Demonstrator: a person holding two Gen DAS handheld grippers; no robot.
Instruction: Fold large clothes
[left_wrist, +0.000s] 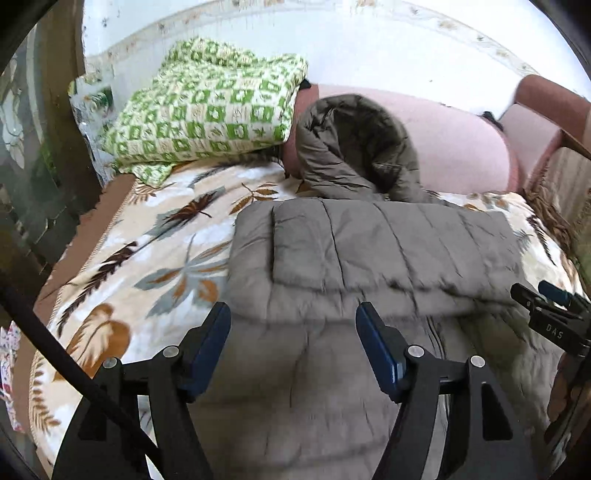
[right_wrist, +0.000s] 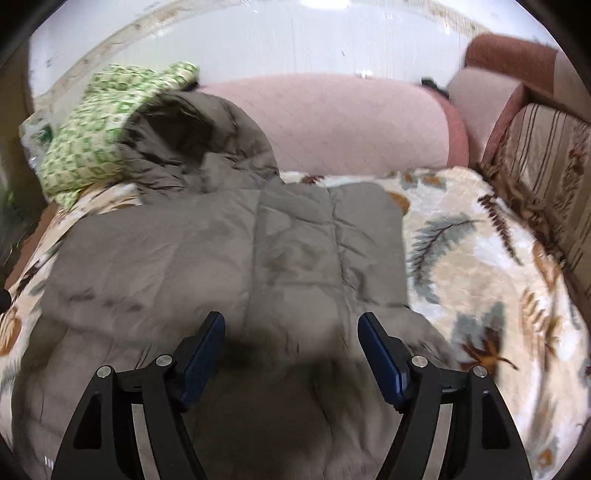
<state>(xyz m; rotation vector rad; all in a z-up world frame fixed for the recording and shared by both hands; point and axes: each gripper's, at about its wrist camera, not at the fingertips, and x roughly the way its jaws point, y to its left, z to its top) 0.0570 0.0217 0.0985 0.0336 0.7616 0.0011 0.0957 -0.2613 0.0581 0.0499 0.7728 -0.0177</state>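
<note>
A large grey-brown quilted hooded jacket (left_wrist: 369, 258) lies on a leaf-patterned blanket, its sleeves folded across the body and its hood (left_wrist: 351, 140) up against a pink cushion. It also shows in the right wrist view (right_wrist: 221, 266). My left gripper (left_wrist: 293, 317) is open and empty, just above the jacket's lower left part. My right gripper (right_wrist: 290, 325) is open and empty above the jacket's lower middle; it also shows at the right edge of the left wrist view (left_wrist: 546, 299).
The leaf-patterned blanket (left_wrist: 147, 258) covers the sofa seat. A folded green-and-white knitted blanket (left_wrist: 207, 107) lies at the back left. A pink cushion (right_wrist: 351, 122) runs along the back. A striped armrest (right_wrist: 546, 177) stands at the right.
</note>
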